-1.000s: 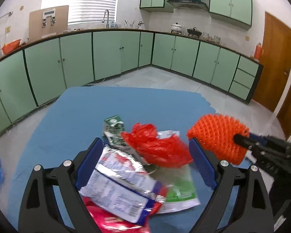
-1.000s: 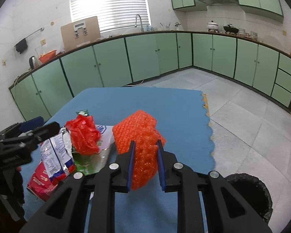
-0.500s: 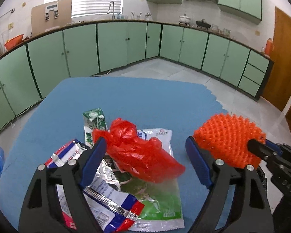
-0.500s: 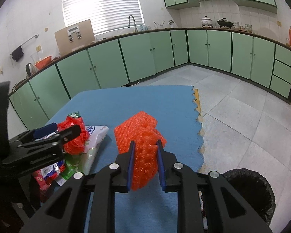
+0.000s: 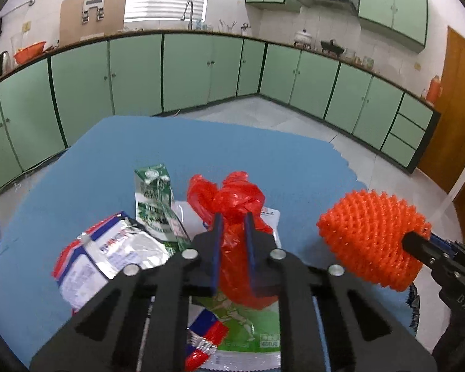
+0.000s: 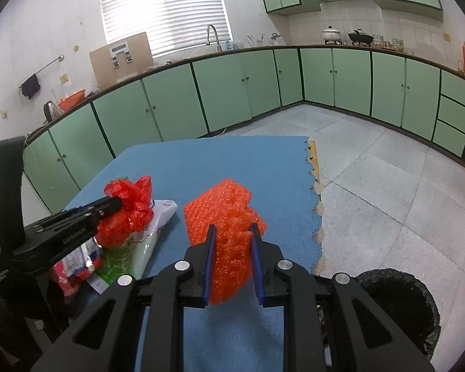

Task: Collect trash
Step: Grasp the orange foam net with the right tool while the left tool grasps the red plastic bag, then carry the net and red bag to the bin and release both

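**Red plastic and orange foam, one in each hand-held gripper**

Crinkled red plastic, a knotted bag (image 5: 232,204), sits between the blue pads of the left hand-held gripper (image 5: 232,220); the jaws are closing and the pads already press its sides. The left wrist view alone shows the litter under it on the blue surface (image 5: 77,167): a squashed green carton (image 5: 155,195), a shiny silver wrapper with red and blue edges (image 5: 108,254), and a flat green-and-white pouch (image 5: 248,325). At its right edge the orange foam net (image 5: 372,238) bulges like a spiky ball out of the right hand-held gripper.

The right wrist view looks along the right hand-held gripper (image 6: 231,232), clamped on that foam net (image 6: 223,210), which here looks flatter, bubbly and folded, held above the surface (image 6: 201,161). Only this view shows the black-lined bin (image 6: 396,303) on the tiled floor (image 6: 387,170) at lower right, and the surface's jagged edge. The red bag (image 6: 130,204) appears at left, squeezed in the left hand-held gripper (image 6: 114,206).
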Available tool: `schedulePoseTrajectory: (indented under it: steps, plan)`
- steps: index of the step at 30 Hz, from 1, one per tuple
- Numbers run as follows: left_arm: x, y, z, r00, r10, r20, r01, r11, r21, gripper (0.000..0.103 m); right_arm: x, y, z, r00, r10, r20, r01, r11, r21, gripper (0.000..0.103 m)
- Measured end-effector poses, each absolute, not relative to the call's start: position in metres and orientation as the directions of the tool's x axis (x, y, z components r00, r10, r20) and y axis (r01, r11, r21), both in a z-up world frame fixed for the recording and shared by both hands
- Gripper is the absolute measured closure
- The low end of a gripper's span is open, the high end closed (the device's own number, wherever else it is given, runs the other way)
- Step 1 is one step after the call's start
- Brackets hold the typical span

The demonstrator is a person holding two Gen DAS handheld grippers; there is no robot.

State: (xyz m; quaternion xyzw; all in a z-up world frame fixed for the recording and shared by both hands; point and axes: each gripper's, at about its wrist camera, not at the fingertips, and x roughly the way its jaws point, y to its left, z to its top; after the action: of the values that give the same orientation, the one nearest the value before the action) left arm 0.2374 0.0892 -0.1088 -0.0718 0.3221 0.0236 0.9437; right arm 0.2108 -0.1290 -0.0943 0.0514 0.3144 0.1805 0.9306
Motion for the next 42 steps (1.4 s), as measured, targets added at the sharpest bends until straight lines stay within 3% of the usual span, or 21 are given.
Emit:
schedulePoseTrajectory:
  steps: [11, 22, 42]
  plan:
    - [0.198, 0.08, -0.085, 0.832, -0.067, -0.55, -0.02, 0.988, -0.151, 0.098, 0.192, -0.144, -0.081, 0.767, 0.353, -0.536, -0.288, 0.935, 0.204, 0.082]
    - [0.158, 0.023, -0.061, 0.857, -0.175, -0.485, 0.135, 0.984, -0.116, 0.098, 0.161, -0.188, -0.062, 0.817, 0.279, -0.505, -0.209, 0.959, 0.192, 0.082]
    - [0.151, -0.129, -0.098, 0.735, -0.438, -0.518, 0.439, 0.889, -0.129, 0.098, 0.098, -0.315, -0.068, 0.842, 0.035, -0.539, 0.064, 0.984, 0.164, 0.082]
